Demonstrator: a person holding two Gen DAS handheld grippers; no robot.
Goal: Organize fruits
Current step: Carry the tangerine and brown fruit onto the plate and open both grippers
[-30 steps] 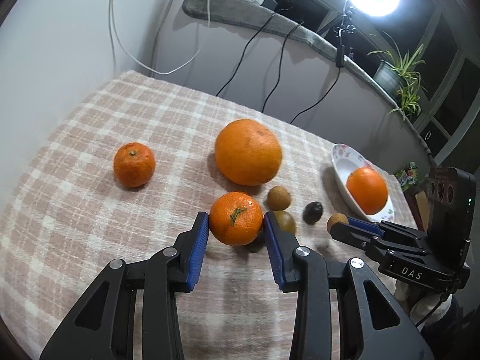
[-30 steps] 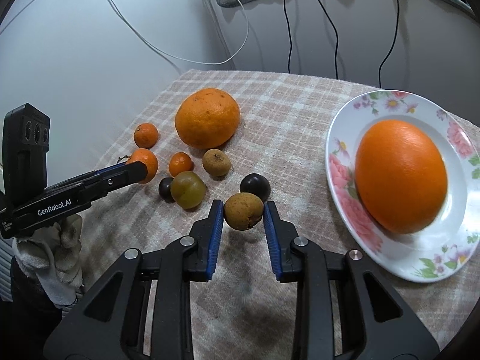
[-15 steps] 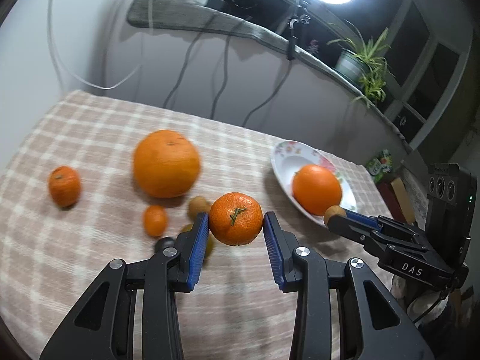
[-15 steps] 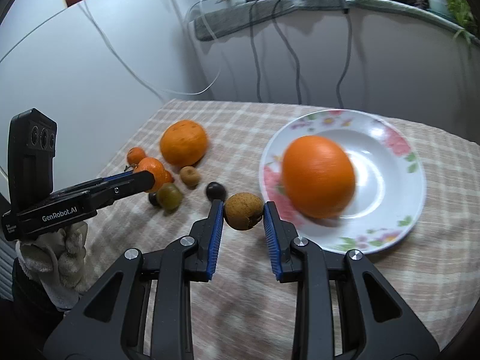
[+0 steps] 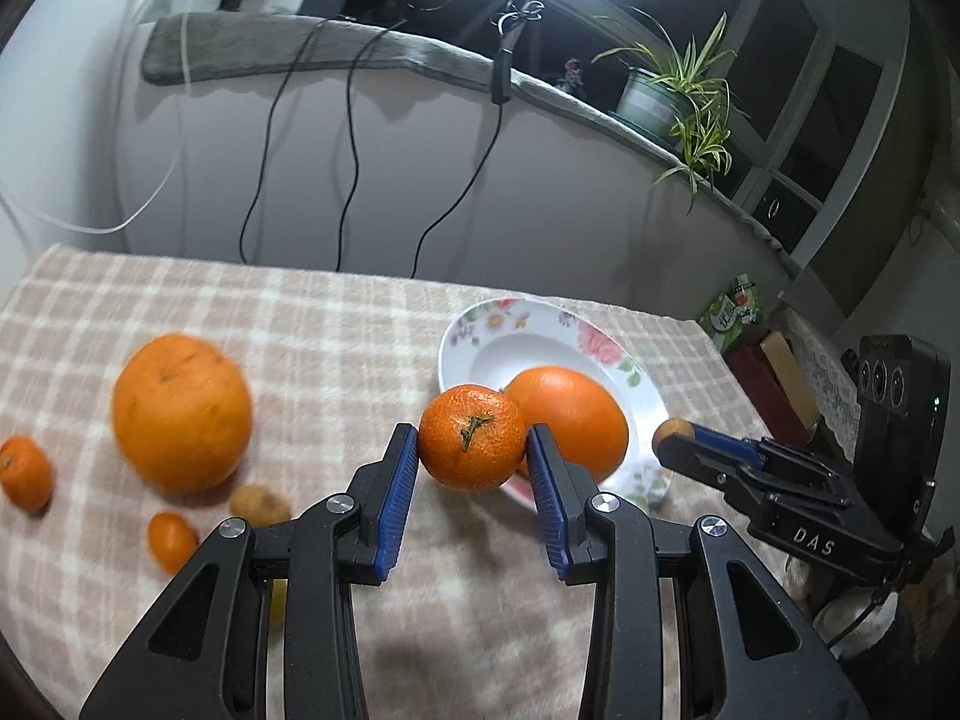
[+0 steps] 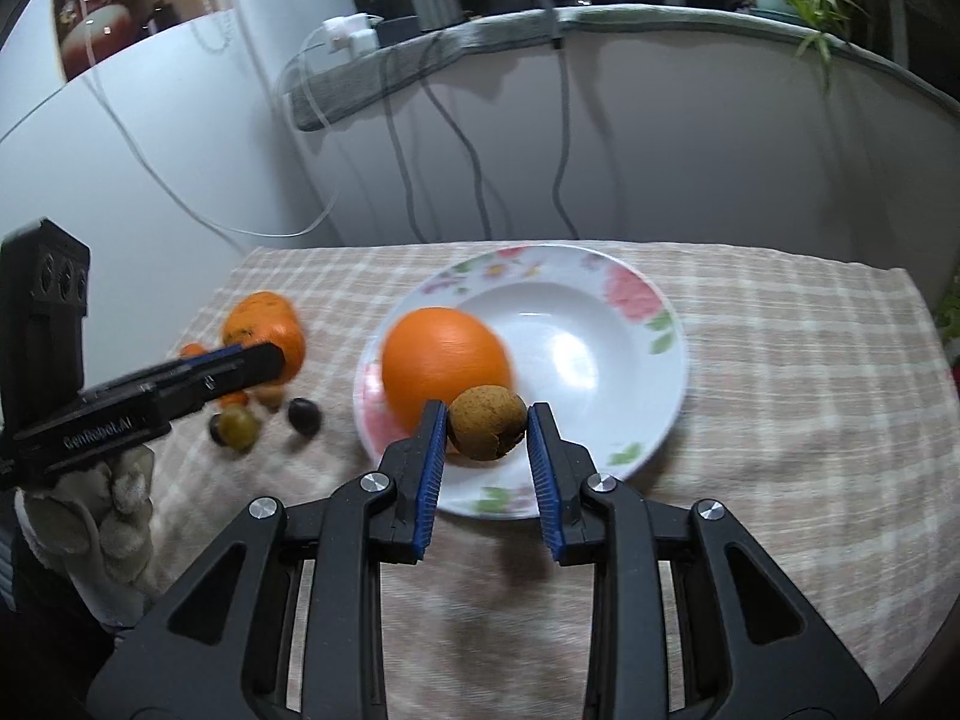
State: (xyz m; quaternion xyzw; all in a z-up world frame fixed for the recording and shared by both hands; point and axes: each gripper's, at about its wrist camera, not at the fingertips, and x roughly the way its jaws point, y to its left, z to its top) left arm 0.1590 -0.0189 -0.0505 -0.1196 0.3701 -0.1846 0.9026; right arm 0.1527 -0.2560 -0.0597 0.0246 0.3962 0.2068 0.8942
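Note:
My left gripper is shut on a tangerine and holds it in the air at the near left rim of the floral plate. An orange lies in the plate. My right gripper is shut on a small brown fruit and holds it over the plate's near part, beside the orange. The right gripper also shows in the left wrist view, and the left gripper in the right wrist view.
On the checked cloth left of the plate lie a large orange, a tangerine, a tiny orange fruit and a brown fruit. A green fruit and a dark fruit lie there too. Cables hang behind.
Both grippers have moved right toward the plate, each carrying its fruit. The tangerine is now at the plate's rim and the brown fruit is over the plate.

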